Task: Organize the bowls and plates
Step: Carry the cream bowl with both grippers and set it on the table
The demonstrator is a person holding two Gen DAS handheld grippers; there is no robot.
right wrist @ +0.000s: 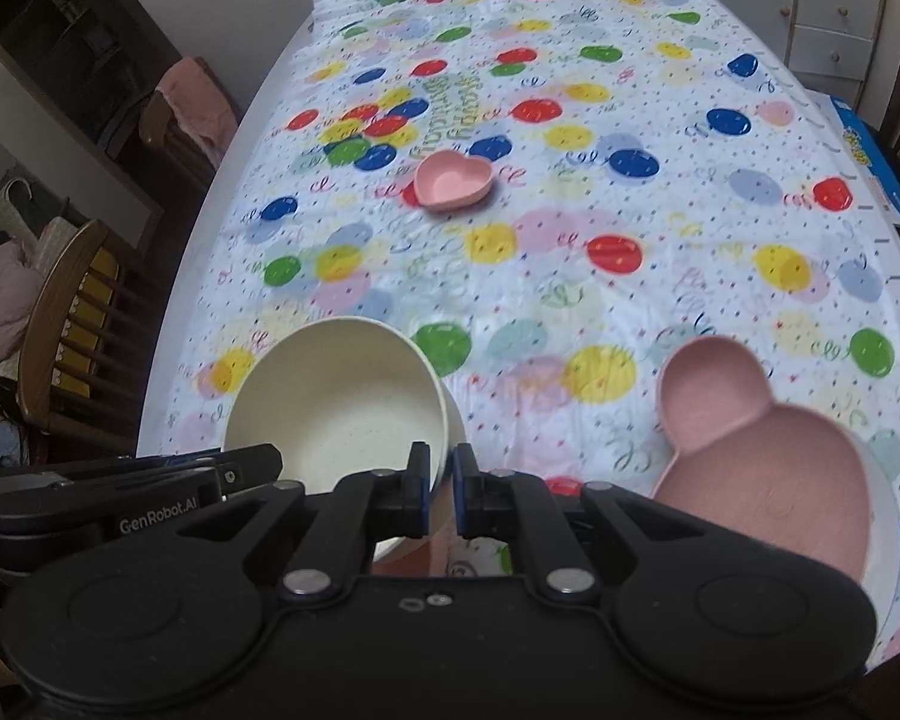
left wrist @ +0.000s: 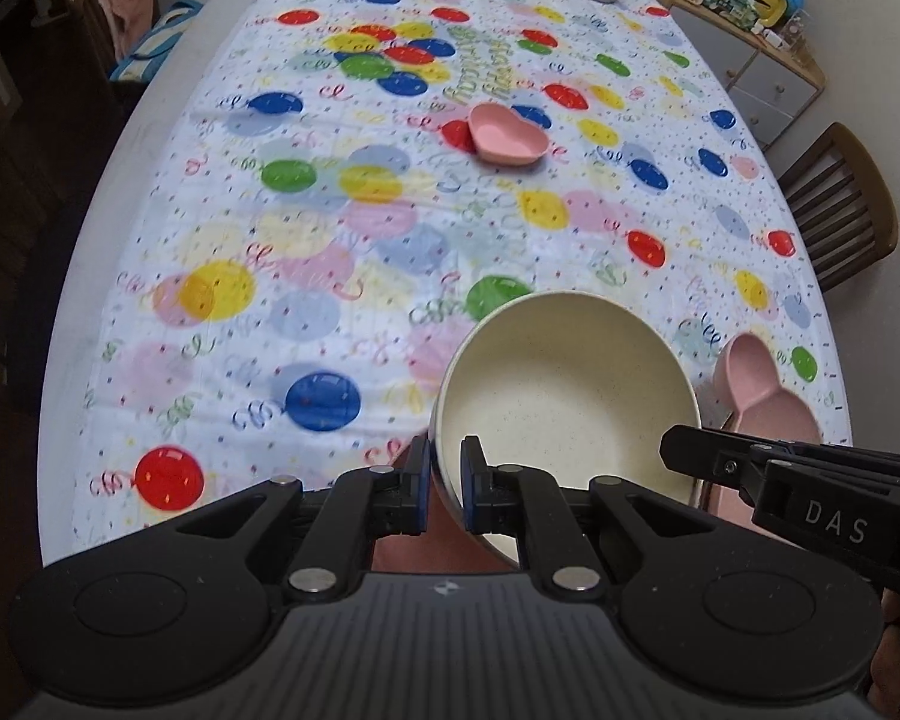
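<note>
Left gripper (left wrist: 445, 483) and "GenRobot.AI" right gripper (right wrist: 443, 495) both clamping cream bowl (left wrist: 570, 384) rim, "DAS" label

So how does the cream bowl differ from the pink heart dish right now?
The cream bowl is round, deep and larger; the pink heart dish is heart-shaped, shallow and small. The cream bowl is tilted, its rim pinched by both hand-held grippers; the heart dish sits flat, untouched, farther up the tablecloth. Both look empty.
</note>
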